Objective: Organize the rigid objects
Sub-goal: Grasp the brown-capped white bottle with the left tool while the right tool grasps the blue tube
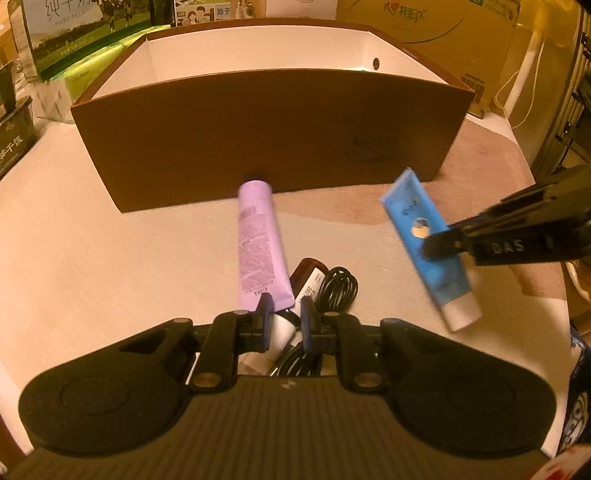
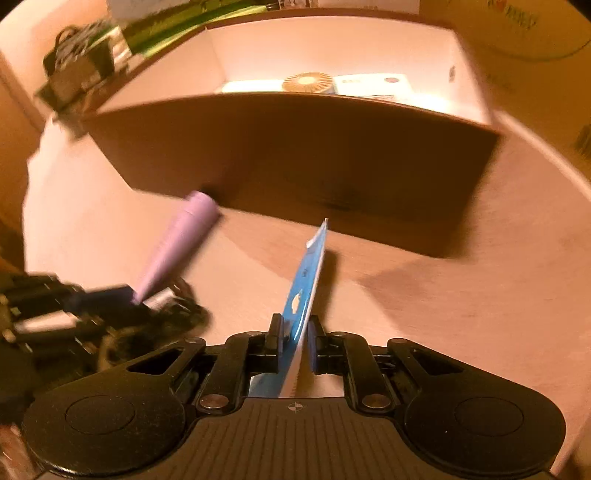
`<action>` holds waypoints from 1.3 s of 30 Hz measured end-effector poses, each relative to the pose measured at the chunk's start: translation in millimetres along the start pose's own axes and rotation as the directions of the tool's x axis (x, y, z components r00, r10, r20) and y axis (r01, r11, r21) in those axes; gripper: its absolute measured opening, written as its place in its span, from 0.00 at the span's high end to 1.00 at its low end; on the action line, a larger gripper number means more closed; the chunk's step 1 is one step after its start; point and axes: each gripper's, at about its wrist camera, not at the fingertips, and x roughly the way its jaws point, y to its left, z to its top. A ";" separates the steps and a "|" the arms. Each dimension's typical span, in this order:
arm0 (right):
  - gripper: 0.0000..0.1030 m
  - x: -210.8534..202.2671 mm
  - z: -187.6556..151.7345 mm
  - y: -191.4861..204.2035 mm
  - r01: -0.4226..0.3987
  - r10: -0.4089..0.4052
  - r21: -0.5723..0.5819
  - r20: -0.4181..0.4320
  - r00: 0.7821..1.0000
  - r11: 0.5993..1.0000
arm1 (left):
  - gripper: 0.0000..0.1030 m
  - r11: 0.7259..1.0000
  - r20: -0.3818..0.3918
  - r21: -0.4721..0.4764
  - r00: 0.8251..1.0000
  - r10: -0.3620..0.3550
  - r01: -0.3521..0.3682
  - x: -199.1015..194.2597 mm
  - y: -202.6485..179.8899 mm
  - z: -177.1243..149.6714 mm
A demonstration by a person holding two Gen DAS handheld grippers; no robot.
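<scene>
Two hand-held tools work over a pale desk in warm, dim light, in front of a large brown box with a white inside and an open top. The left tool is nearly closed, its blue fingertips pinching the flat crimped end of a purple tube — the tube points away toward the box, its round cap close to the box's near wall. Beneath that tool lie a coiled black cable and a small dark container with a white label, touching each other. The right tool is clamped on a blue tube, gripping it at mid-body and holding it clear of the desk; from the left camera the tube hangs tilted, white cap lowest, to the right of the purple one. Inside the box, against the near wall, sit a small round fan and flat white packages. Printed cartons stand behind the box.
</scene>
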 end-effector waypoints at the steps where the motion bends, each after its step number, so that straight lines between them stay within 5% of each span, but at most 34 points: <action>1: 0.88 -2.4 -5.8 -3.3 0.002 -0.002 -0.005 -0.005 1.000 1.000 | 0.87 1.000 0.003 -0.017 1.000 -0.012 0.012 -2.9 -3.3 -2.4; 8: 0.87 -16.4 -31.1 -14.6 -0.008 0.008 -0.010 0.023 1.000 1.000 | 0.81 0.997 -0.003 -0.070 1.000 0.015 -0.015 -15.2 -0.1 -12.5; 13: 0.68 -11.0 -31.6 -18.8 -0.008 0.007 0.063 0.017 1.000 0.998 | 0.77 0.998 -0.018 -0.049 0.999 0.034 -0.035 -9.3 10.4 -12.1; 22: 0.77 -10.5 -35.0 -23.1 -0.007 0.007 -0.033 0.003 1.000 0.999 | 0.82 0.998 -0.044 -0.057 0.999 0.000 -0.002 4.6 -15.3 -15.9; 28: 0.80 -17.2 -42.6 -32.6 0.002 -0.001 -0.115 0.007 1.000 0.993 | 0.82 0.980 -0.039 -0.197 0.999 -0.033 0.025 0.6 -30.9 -21.9; 39: 0.63 -18.5 -46.1 -44.6 0.043 -0.044 0.036 0.019 0.999 0.998 | 0.79 0.997 -0.056 -0.072 0.998 0.027 -0.031 15.3 -44.8 -7.3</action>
